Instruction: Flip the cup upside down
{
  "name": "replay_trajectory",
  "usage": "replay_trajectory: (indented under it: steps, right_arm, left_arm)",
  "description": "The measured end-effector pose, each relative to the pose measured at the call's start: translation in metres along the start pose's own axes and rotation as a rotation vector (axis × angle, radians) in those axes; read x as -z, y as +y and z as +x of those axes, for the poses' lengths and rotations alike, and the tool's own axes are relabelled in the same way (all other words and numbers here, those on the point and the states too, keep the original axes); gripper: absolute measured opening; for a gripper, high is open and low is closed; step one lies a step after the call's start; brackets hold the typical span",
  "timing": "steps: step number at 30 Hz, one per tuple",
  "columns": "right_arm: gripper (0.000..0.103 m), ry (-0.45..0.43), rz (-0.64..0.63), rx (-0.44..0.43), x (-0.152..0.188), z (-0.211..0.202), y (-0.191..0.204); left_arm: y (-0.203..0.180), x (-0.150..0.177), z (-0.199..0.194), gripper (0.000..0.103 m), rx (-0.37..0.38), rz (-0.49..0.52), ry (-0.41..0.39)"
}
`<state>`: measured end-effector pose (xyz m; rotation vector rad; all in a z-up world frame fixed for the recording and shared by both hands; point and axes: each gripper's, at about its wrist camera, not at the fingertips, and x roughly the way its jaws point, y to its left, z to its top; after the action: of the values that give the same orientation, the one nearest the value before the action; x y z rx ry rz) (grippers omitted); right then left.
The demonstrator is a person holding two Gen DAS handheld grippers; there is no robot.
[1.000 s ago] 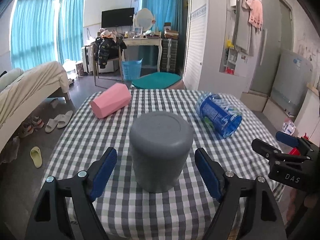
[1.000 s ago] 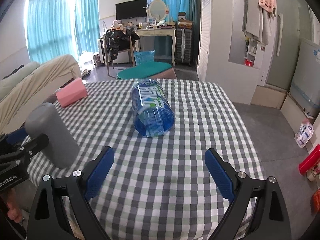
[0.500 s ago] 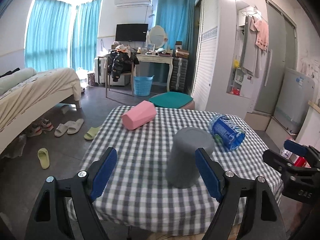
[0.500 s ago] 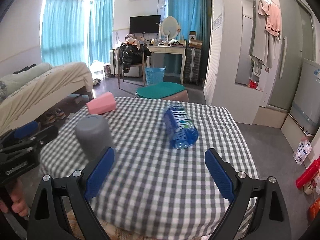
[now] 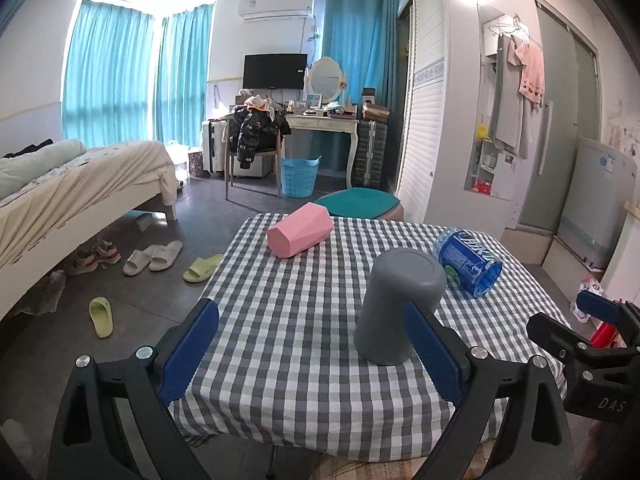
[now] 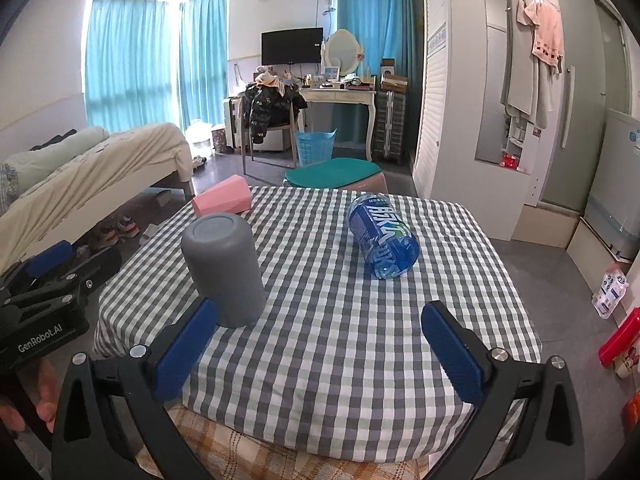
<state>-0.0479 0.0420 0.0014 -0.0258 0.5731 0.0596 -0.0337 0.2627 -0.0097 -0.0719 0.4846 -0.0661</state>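
Cup [image 6: 222,268] base ring, right view only

A pink faceted box [image 5: 300,236] and a blue water bottle [image 5: 467,262] lie well apart on the checked tablecloth [image 5: 296,320].

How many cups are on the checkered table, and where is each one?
2. A grey cylindrical cup stands mouth down near the front of the checkered table. A pink faceted cup lies on its side at the far left edge.
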Motion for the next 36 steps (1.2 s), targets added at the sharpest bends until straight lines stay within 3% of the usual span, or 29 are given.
replay_trajectory:
  steps: [36]
  right_arm:
    - [0.102,0.032,0.048,-0.011,0.0000,0.0090,-0.0039]
  left_arm:
    - [0.0020,-0.0025,-0.0008,0.099,-0.023,0.017,-0.003]
